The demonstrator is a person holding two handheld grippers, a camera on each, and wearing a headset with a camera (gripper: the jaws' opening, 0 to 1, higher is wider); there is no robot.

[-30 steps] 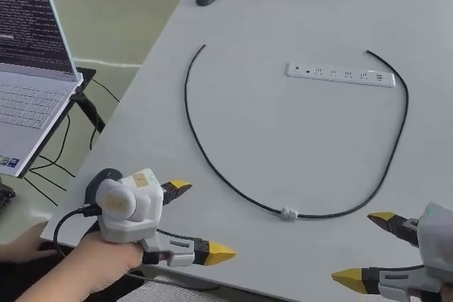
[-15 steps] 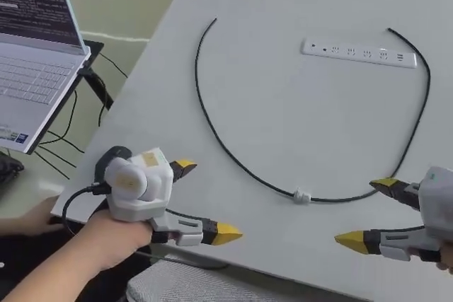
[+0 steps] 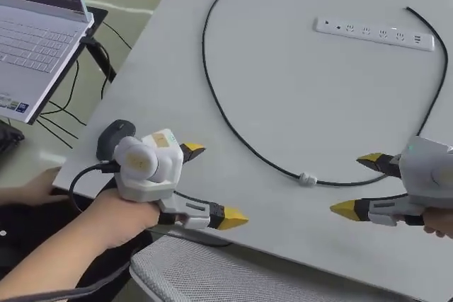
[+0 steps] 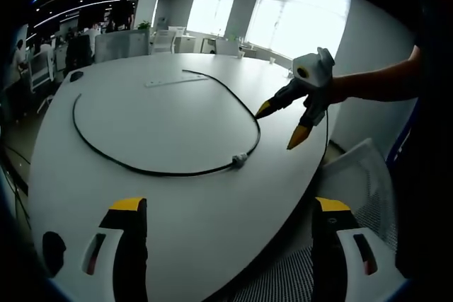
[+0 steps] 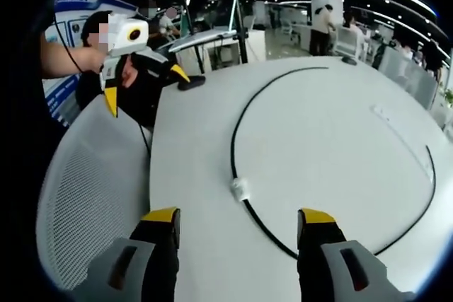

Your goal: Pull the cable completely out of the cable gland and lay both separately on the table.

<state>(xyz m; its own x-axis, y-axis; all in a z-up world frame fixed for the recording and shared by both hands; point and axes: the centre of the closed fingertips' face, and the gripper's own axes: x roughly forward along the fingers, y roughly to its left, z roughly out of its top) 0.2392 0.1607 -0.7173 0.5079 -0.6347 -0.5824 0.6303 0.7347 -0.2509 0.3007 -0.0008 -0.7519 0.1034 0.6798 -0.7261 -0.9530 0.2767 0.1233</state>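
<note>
A long black cable [image 3: 233, 129] lies in a wide U on the white table [image 3: 297, 83]. A small white cable gland [image 3: 306, 179] sits threaded on it at the bottom of the curve; the gland [image 4: 240, 161] and cable [image 4: 106, 155] lie ahead in the left gripper view, and the gland [image 5: 240, 189] is just in front of the jaws in the right gripper view. My left gripper [image 3: 214, 184] hovers open at the table's near-left edge. My right gripper [image 3: 361, 184] stands open to the right of the gland, straddling the cable, nothing between its fingers.
A white power strip [image 3: 374, 35] lies at the far side inside the cable's loop. An open laptop [image 3: 35, 40] stands on a stand left of the table, with cords below. A grey mesh chair [image 3: 233, 274] sits under the near edge.
The head camera has tilted down, shifting the scene upward. My right gripper has come up and in over the cable near the gland. The left gripper has crept slightly forward.
</note>
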